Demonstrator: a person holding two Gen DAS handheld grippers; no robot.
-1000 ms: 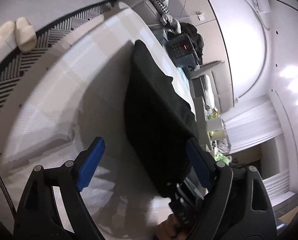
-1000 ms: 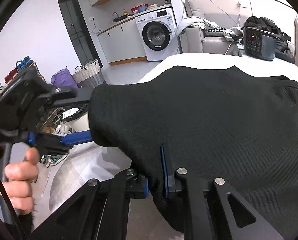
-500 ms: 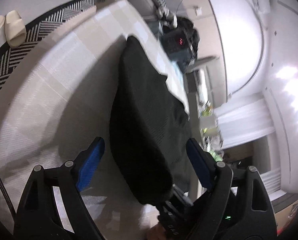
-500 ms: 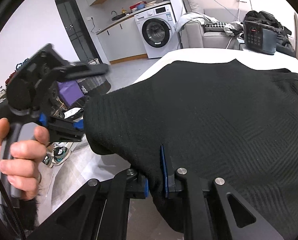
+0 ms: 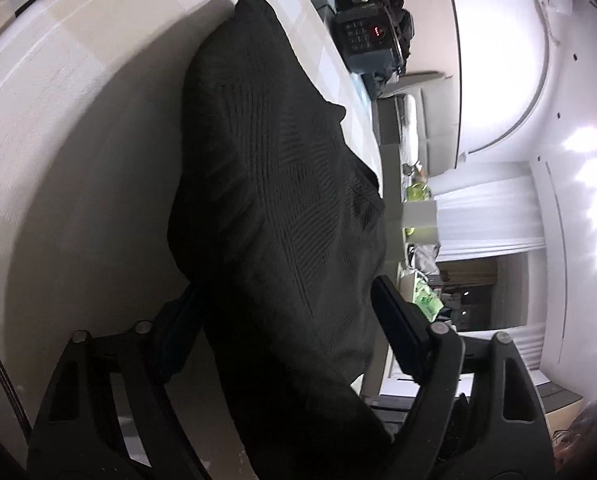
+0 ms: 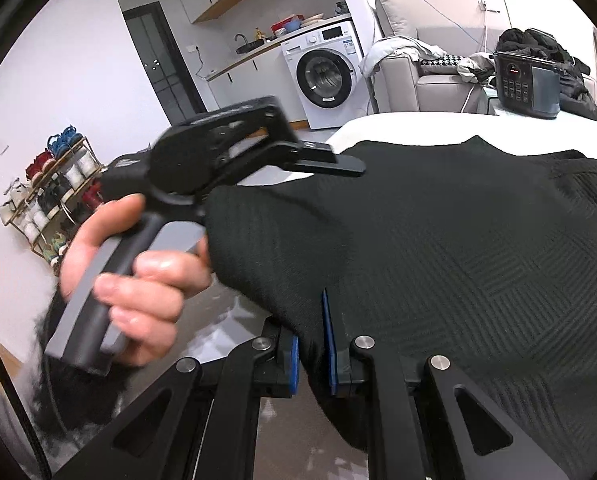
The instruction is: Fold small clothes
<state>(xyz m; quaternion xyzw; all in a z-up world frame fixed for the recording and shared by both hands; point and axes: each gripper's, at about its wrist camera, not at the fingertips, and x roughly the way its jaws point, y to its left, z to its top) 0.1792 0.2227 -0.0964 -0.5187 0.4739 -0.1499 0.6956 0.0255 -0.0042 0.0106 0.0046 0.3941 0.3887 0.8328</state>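
**Black garment lifted over the pale surface**

A black knit garment (image 6: 458, 248) drapes across the rounded white surface (image 5: 78, 128). The right gripper (image 6: 311, 344) pinches its near edge tight. The left gripper (image 5: 286, 320), jaws just narrowing but apart, straddles the near corner fold. Beyond the far edge: a washing machine (image 6: 326, 76), sofa (image 6: 418, 76), shoe rack (image 6: 50, 192).

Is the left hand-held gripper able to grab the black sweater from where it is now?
Probably yes. The left hand-held gripper already has the black sweater bunched between its open fingers, and its jaws have just been closing. Nothing blocks it. The right hand-held gripper is shut on the near edge.
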